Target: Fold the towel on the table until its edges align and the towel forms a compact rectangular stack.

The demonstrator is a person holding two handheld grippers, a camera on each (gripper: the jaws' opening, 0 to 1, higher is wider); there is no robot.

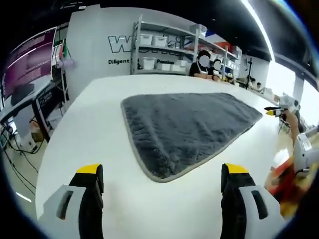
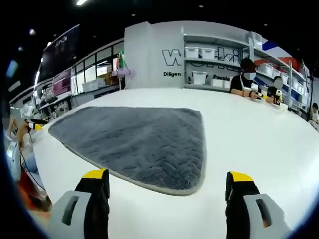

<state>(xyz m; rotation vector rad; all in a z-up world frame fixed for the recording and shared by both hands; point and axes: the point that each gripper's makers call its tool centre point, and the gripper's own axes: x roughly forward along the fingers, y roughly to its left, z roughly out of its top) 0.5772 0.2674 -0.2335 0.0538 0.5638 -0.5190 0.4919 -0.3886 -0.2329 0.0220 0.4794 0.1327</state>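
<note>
Two seated people (image 2: 245, 79) behind white table (image 2: 259, 134); grey towel (image 2: 139, 142) flat, unobstructed.

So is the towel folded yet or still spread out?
Spread out. The grey towel lies flat in a single layer on the white table, all edges showing, no fold.

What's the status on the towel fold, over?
Left tool open, right tool open, both short of the cloth. Grey towel flat, unfolded on white table. Nothing in the way.
</note>
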